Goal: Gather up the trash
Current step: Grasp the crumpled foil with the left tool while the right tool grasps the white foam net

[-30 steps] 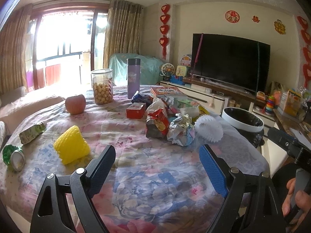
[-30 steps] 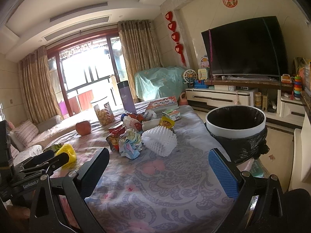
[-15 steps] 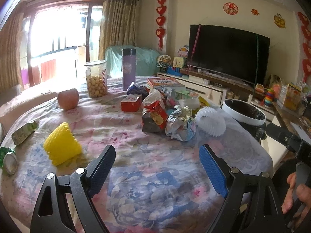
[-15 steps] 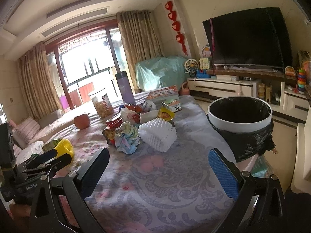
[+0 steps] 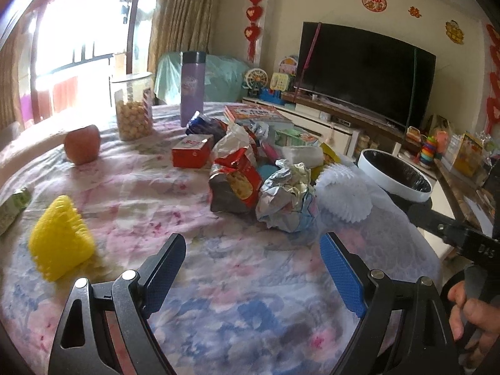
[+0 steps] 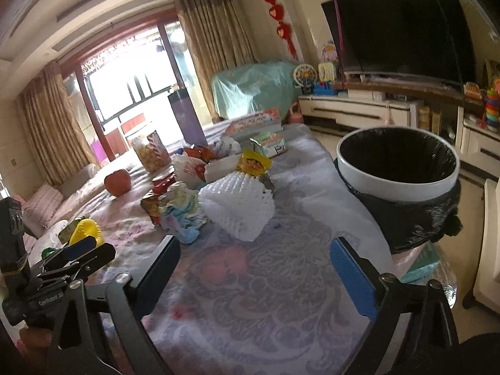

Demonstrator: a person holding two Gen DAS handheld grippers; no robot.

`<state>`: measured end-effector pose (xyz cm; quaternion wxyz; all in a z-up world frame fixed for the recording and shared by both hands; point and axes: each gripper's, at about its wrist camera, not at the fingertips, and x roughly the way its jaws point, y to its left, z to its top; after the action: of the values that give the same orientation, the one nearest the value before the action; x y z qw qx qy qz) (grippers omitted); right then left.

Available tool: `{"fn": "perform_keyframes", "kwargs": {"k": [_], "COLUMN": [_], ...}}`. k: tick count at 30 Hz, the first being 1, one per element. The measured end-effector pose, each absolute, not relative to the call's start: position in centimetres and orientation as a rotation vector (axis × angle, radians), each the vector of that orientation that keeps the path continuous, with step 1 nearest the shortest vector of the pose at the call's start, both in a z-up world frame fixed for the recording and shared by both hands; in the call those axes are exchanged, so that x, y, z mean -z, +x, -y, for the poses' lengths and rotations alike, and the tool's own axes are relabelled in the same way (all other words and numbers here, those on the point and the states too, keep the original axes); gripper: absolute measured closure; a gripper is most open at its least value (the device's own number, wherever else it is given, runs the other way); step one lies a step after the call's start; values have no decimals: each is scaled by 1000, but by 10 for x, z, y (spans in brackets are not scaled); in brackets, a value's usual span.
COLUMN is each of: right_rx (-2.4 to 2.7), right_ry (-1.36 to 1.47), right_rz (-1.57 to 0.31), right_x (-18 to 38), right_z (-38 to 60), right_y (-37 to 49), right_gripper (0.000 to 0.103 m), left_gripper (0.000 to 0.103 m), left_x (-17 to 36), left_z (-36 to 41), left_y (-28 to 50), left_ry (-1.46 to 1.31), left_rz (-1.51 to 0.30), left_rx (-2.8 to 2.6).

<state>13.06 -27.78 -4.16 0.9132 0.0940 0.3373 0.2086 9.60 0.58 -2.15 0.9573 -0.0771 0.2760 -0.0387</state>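
Nothing collected yet: wrappers [image 5: 234, 184], foil [image 5: 286, 200] and foam [image 5: 342, 193] sit at twelve o'clock on the desk [image 5: 250, 297]. The bin [image 6: 397, 168] at two o'clock looks empty. Left claw [image 5: 253, 268] released; right claw [image 6: 256, 268], its jaws just narrowing on nothing, also released.

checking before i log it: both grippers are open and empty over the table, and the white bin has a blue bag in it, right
Not quite: the bag lining the white bin is black, not blue, as the right wrist view shows. The rest holds: the left gripper and right gripper are open and empty over the table.

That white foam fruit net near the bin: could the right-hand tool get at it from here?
Probably yes. The white foam fruit net lies ahead of the right gripper, jaws open and empty, with only bare floral tablecloth between.
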Motion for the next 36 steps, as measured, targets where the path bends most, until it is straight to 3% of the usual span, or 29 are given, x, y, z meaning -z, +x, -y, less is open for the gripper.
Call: {"fn": "perform_keyframes", "kwargs": {"k": [15,18,20,21,23,24,30,31,36], "right_rx": [-501,-516,-523,-526,-535,-540,-524,-518,-482], "right_ry": [223,236,242,247,260,265,296,306,314], "right_rz": [-860,-886,-902,-909,-912,-910,-888,-884,-862], "right_x": [70,78,82,84,84,83,76,74,64], "right_z": [261,261,261,262,264,265,280,286,305], "right_y": [193,203,207,208,208,208,198,195,187], "right_gripper": [43,59,79,83,89,91,92,92,92], "left_gripper": [17,21,31,35,54,56,79,92,93], "left_x": [35,40,42,43,44,44,42,41,42], "left_z": [17,20,22,23,27,30,37,38,43], "left_y": [181,193,200,203,208,210,204,201,193], "left_ry": [-76,-71,-78,-81,-82,-71,-15,-25,-47], "left_rz": [-683,-701,-718,-724,-732,-730,-704,-708,-720], "left_rx": [99,98,106,115,143,148,163,179,208]}}
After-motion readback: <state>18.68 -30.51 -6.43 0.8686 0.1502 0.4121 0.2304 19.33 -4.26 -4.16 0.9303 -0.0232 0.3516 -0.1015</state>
